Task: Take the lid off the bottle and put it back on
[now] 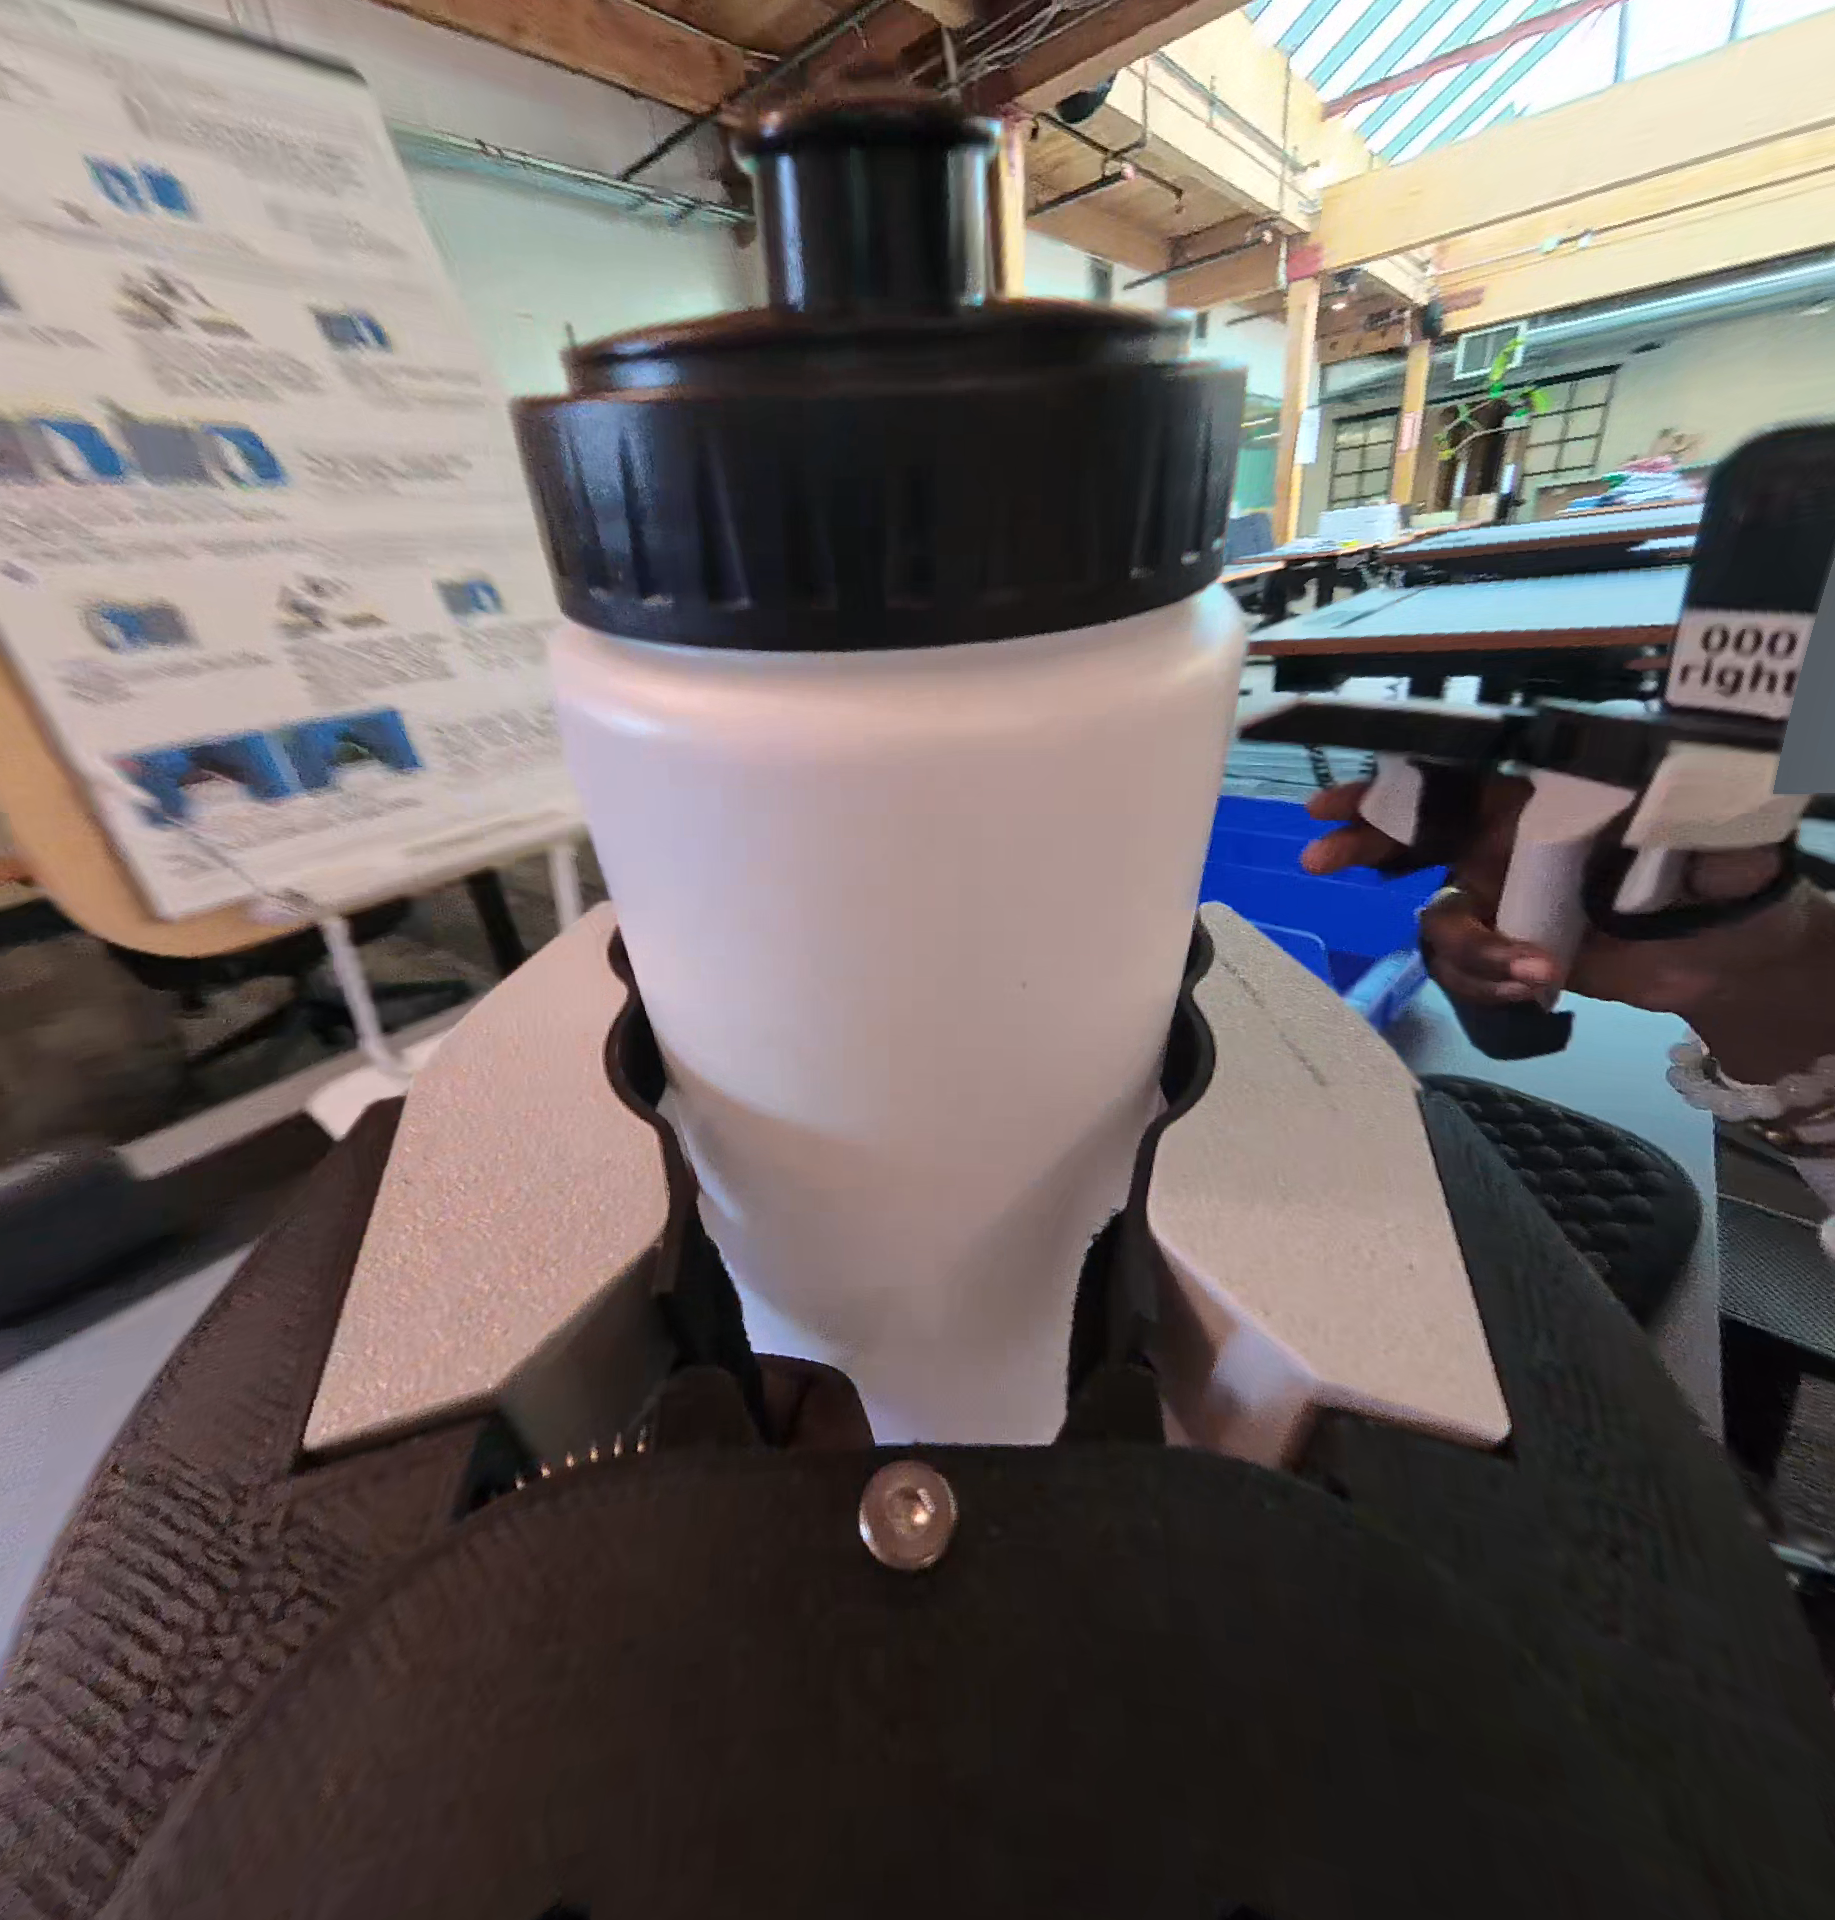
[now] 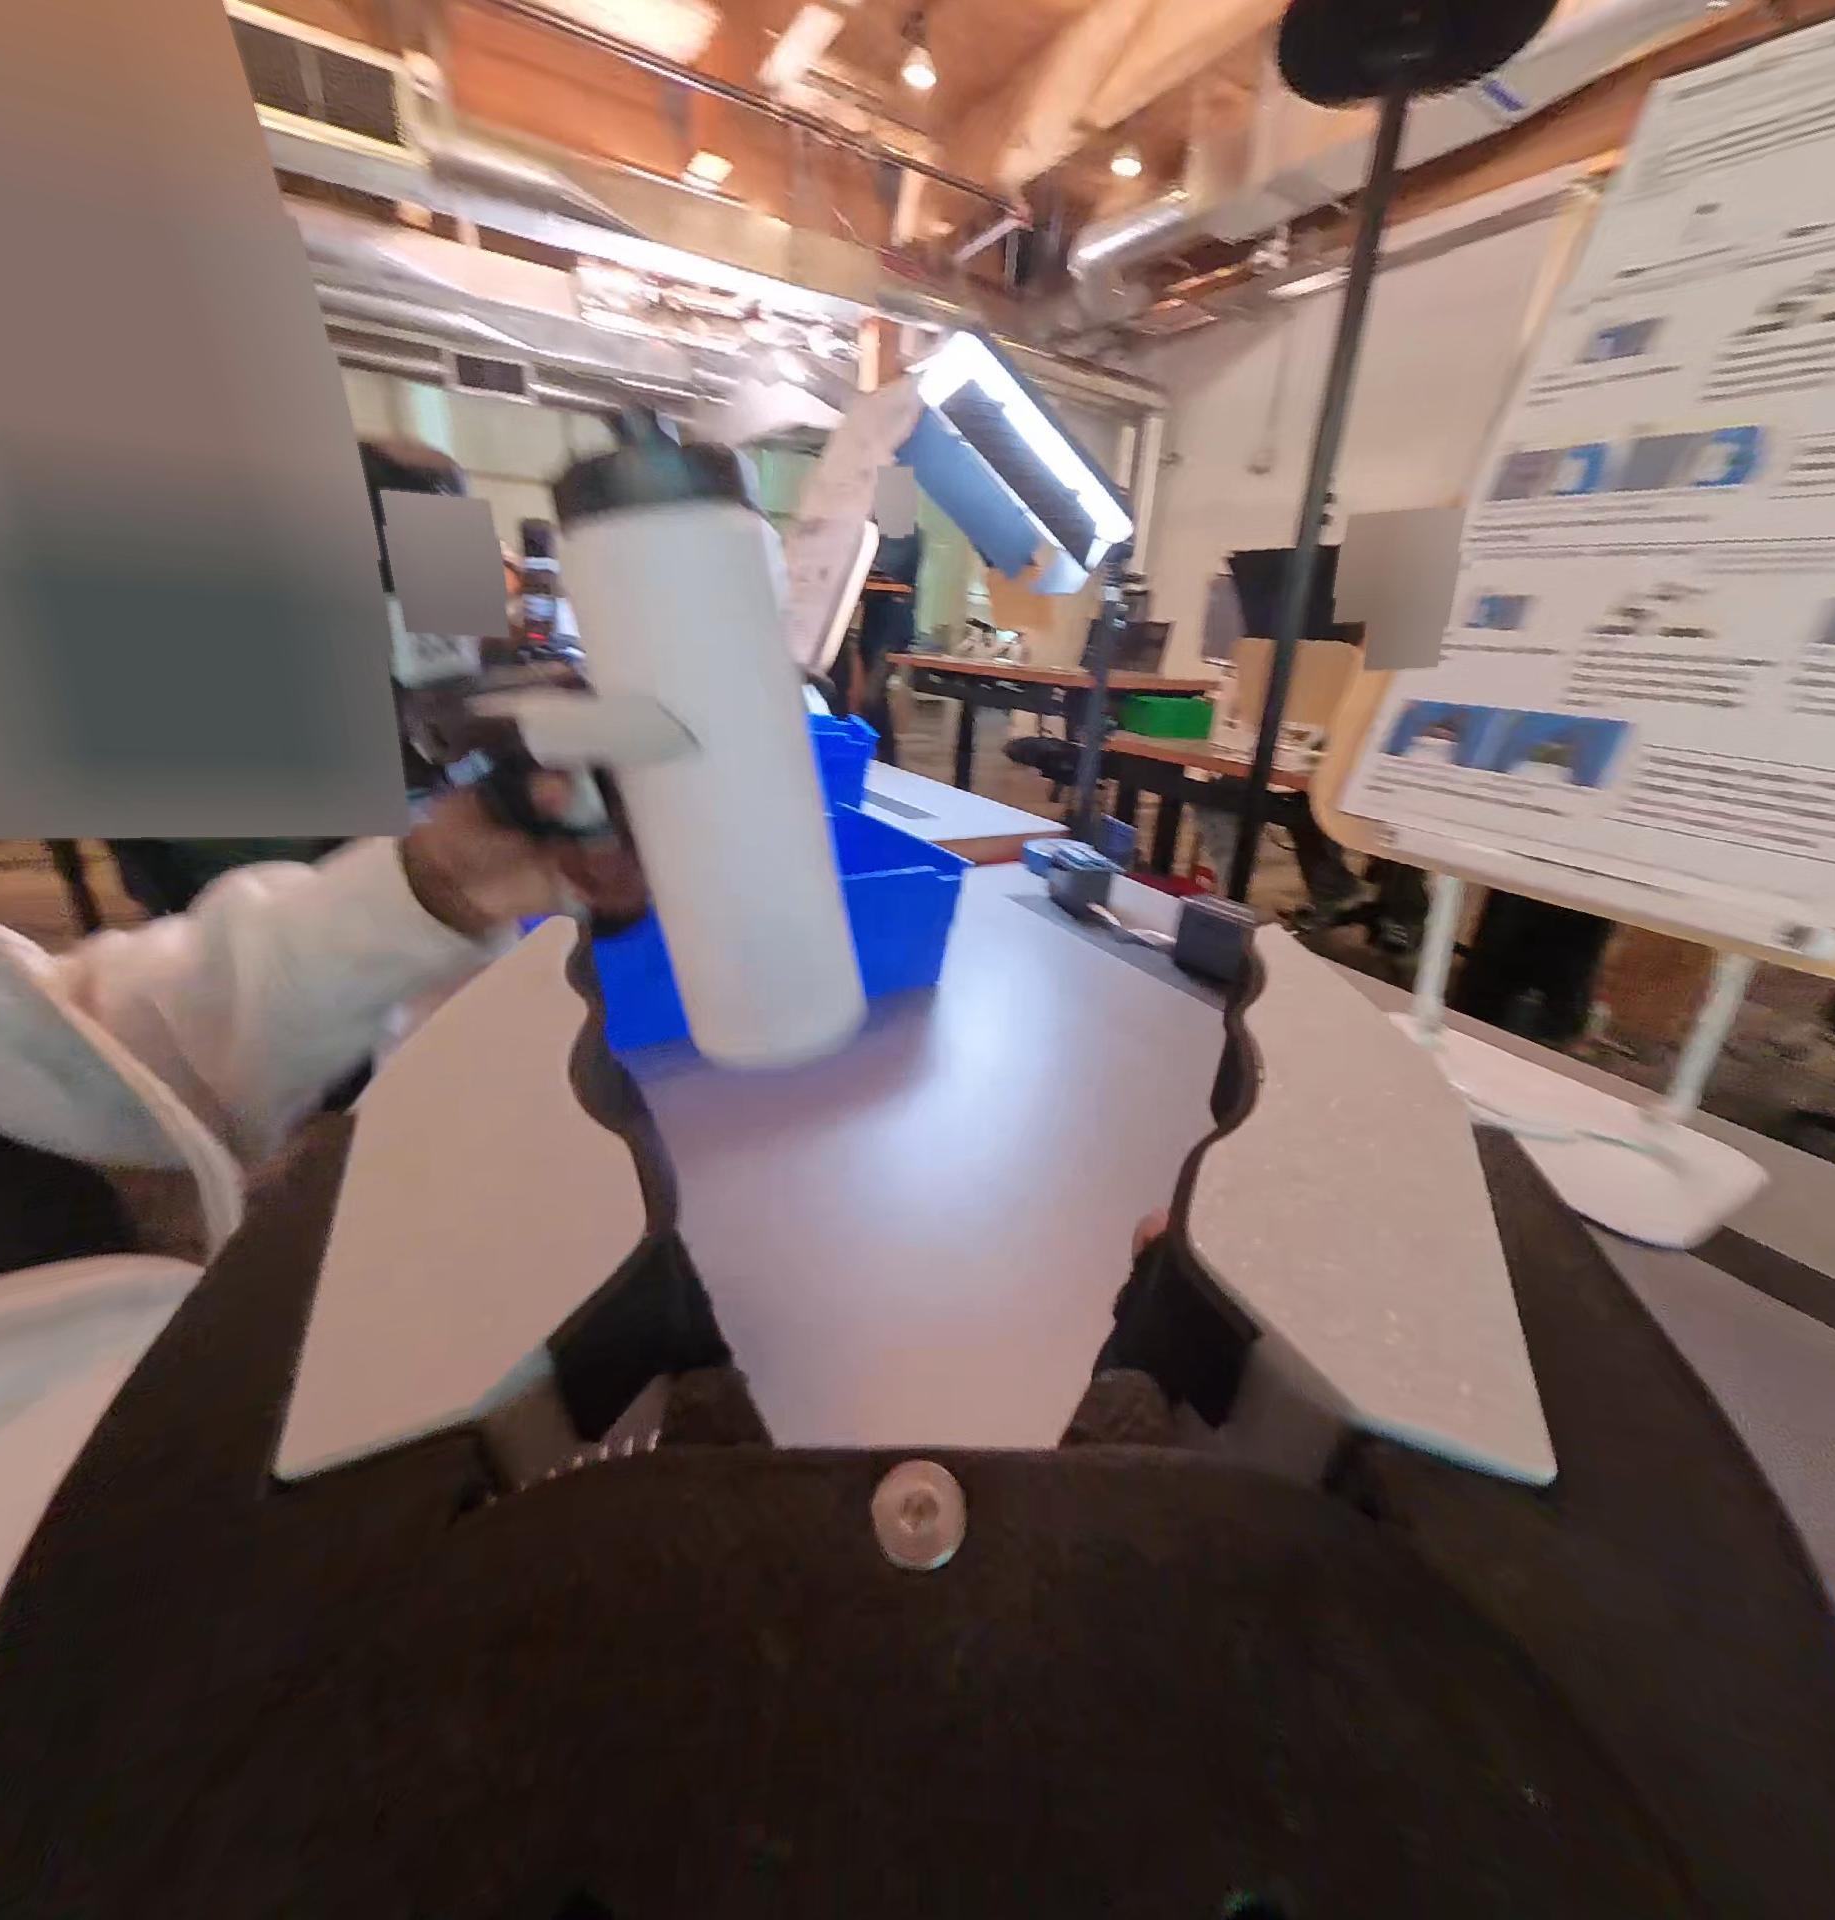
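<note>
Left gripper [image 1: 908, 1060] pinching bottle [image 1: 897, 914] by its white body, both fingers [image 1: 518, 1195] pressed to its sides. Lid [image 1: 877, 488] on top, black, spout up. Held in the air, tilted, clear above table [image 2: 944, 1195] and in front of blue bins [image 2: 892, 914] (right wrist view blurred). Right gripper [image 2: 908, 1049] spread wide, nothing between its fingers [image 2: 445, 1226], well apart from bottle and off to its side. Poster [image 1: 217, 447] on a stand behind, to one side
</note>
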{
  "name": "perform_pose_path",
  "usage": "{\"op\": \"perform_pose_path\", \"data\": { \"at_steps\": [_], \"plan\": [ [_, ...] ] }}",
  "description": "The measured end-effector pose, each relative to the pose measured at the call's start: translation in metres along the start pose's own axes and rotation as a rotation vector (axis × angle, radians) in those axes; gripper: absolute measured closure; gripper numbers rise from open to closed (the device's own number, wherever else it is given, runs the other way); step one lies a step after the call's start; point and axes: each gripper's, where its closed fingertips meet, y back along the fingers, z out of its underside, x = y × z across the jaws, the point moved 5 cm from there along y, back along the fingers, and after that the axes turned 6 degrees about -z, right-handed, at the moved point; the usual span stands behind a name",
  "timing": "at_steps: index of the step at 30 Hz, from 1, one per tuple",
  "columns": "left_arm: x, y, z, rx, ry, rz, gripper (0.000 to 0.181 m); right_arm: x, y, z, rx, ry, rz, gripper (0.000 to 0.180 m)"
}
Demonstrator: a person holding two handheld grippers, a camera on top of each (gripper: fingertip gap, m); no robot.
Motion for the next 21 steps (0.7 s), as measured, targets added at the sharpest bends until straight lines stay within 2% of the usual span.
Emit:
{"op": "perform_pose_path", "data": {
  "at_steps": [3, 8, 15, 21],
  "plan": [
    [0.032, -0.023, 0.042, -0.034, 0.037, 0.028, 0.085, -0.018, -0.026, -0.003, 0.06, -0.023, -0.058, 0.066],
    [0.059, -0.036, 0.077, -0.098, 0.077, 0.05, 0.085, -0.026, -0.052, 0.0, 0.028, -0.098, -0.037, 0.089],
    [0.079, -0.033, 0.091, -0.122, 0.033, 0.066, 0.085, -0.04, -0.083, 0.023, -0.131, -0.059, -0.015, 0.087],
    [0.089, -0.034, 0.09, -0.143, 0.013, 0.105, 0.085, -0.04, -0.092, 0.025, -0.212, 0.02, 0.032, 0.101]
  ]
}}
